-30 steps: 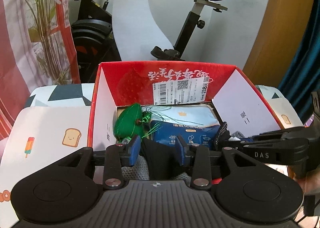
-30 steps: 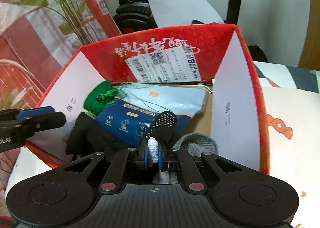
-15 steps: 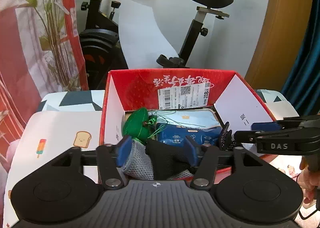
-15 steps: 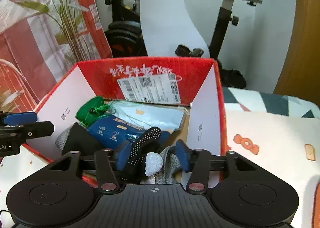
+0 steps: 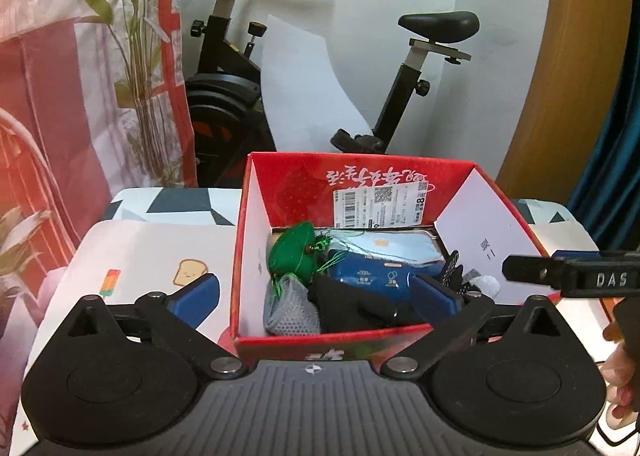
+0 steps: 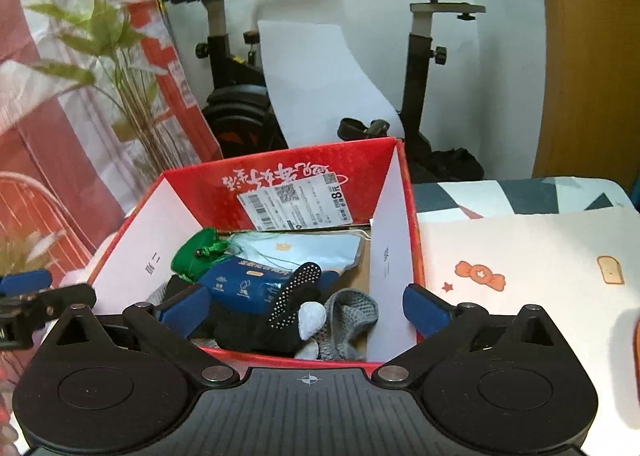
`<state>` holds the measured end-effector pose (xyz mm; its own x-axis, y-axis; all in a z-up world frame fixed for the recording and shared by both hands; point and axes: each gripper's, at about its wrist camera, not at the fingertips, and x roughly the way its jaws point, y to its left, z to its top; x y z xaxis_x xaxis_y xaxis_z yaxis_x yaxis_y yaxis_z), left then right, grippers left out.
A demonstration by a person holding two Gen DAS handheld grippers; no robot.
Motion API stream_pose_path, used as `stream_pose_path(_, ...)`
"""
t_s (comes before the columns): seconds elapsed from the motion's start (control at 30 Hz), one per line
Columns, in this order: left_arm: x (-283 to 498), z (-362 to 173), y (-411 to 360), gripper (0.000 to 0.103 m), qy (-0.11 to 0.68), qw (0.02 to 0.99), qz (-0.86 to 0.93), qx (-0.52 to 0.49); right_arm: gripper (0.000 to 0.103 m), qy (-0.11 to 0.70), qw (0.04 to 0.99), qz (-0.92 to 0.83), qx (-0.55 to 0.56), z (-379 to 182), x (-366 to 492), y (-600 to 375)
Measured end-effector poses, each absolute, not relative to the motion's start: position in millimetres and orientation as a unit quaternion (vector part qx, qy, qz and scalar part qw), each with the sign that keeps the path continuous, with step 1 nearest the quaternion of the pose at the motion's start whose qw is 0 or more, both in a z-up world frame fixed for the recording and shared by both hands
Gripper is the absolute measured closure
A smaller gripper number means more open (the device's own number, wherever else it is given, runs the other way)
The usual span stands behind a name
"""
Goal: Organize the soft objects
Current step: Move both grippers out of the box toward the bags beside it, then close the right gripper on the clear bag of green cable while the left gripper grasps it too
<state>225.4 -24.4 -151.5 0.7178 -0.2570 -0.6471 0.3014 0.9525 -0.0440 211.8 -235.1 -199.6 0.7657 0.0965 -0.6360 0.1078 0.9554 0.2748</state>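
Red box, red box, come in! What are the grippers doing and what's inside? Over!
Left gripper and right gripper just opened, both empty. Black sock, grey knit, green pouch all in red box. Nothing in the way.

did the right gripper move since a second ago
Yes. The right gripper has pulled back and up from the red box, which sits lower and smaller in its view; its jaws have just been opening, off the dotted black sock.

Both wrist views look down, close, into the red box [image 5: 356,336] [image 6: 404,192] – shared

label [image 5: 380,206] print too small to read, hand [image 5: 622,372] cut off at edge
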Motion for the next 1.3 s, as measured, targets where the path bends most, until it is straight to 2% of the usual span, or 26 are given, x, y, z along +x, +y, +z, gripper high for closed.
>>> stream_pose_path(0.27,196,-153,-12,0.0,0.335,0.928,-0.161,0.019,0.0,0.309,0.943,0.019,0.123,-195,177,-233)
stream_pose_path(0.57,163,-180,-16,0.001,0.346,0.923,-0.164,0.019,0.0,0.275,0.957,0.049,0.084,-211,131,-231)
stream_pose_path(0.67,158,-192,-19,0.006,0.356,0.919,-0.17,0.009,0.001,0.276,0.957,0.056,0.064,-221,119,-227)
stream_pose_path(0.73,157,-200,-22,0.018,0.365,0.915,-0.173,0.004,0.001,0.286,0.956,0.058,0.045,-231,112,-226)
stream_pose_path(0.93,153,-221,-27,0.035,0.388,0.905,-0.175,0.004,0.001,0.323,0.945,0.052,-0.006,-265,92,-222)
stream_pose_path(1.3,148,-256,-20,0.038,0.432,0.887,-0.163,-0.005,0.001,0.37,0.924,0.085,-0.051,-302,84,-195)
